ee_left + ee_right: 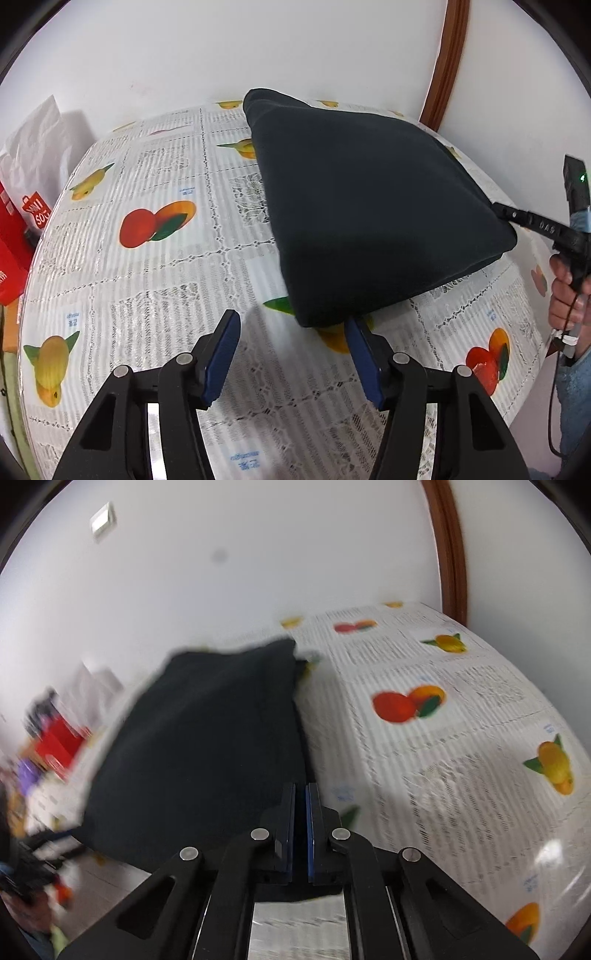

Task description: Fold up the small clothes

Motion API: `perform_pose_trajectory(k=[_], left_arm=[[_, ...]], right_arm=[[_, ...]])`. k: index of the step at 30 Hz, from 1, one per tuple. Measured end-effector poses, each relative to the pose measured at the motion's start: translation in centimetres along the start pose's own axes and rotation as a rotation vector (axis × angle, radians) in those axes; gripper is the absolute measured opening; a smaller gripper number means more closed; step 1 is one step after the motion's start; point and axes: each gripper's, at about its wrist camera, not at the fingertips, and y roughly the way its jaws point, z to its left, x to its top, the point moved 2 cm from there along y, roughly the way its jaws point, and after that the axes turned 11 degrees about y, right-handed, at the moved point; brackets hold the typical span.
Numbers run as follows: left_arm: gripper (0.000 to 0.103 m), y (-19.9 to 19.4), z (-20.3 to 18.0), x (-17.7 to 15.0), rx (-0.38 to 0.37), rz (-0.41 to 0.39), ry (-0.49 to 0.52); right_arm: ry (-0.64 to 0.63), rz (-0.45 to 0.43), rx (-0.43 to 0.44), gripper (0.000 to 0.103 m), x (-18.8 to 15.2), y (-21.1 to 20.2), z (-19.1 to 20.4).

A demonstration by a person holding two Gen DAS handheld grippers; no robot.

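Right gripper jaws pinching dark garment.

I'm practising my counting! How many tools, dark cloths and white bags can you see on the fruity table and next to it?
Tools: 2, the left tool and the right tool
Dark cloth: 1
White bag: 1
Total: 4

The dark garment is soft, matt cloth. Under it the fruit-printed table cover looks like glossy, lace-patterned plastic. The left gripper is matt black plastic with blue pads and shiny metal pins.
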Motion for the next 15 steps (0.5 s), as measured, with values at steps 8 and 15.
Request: perform_pose_trajectory(k=[8, 15], left_arm=[[0.056, -2.9, 3.6, 0.2, -0.03, -0.05, -0.104], [0.057, -1.4, 4.7, 4.2, -0.014, -0.083, -0.094]], right_arm=[[-0.074, -0.052, -0.034, 0.012, 4.4, -1.3, 1.8], [-0.068, -0.029, -0.021, 0.042, 11.5, 3.4, 4.9]])
